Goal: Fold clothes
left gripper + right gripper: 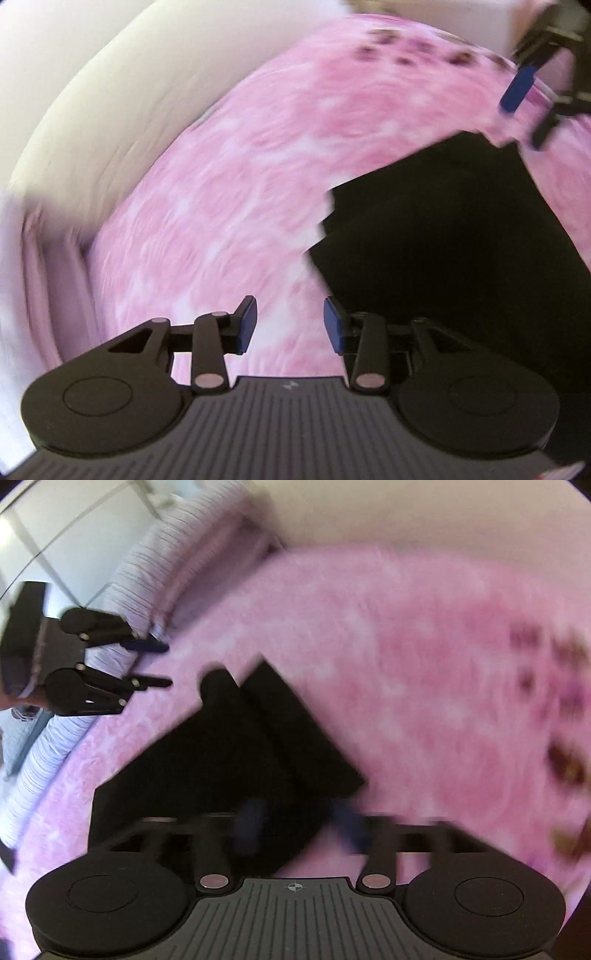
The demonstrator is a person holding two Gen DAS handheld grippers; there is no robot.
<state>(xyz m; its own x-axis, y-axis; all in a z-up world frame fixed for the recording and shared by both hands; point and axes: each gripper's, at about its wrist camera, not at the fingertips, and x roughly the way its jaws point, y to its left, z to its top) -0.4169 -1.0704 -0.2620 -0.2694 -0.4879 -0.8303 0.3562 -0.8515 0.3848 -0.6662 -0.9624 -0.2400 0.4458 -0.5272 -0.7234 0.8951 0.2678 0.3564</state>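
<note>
- Lying flat on the pink mottled bedspread (pixel 229 177): a black folded cloth garment (pixel 236 746), fold ridges showing only in the right wrist view.
- Hovering spread, gripping nothing: left gripper (pixel 289 325), right gripper (pixel 299 827).
- Showing striped pillows (pixel 147 565) only rightward.

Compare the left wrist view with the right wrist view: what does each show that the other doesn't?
Only the left wrist view: the left gripper close up and sharp, its blue-padded fingers apart with nothing between them.

Only the right wrist view: a striped pillow along the bed's edge, and the right gripper's own blurred fingers apart over the garment's corner.

Both: the black garment lying partly folded on the pink bedspread, with dark blotches on the bedspread's far part, and each view shows the other gripper.
</note>
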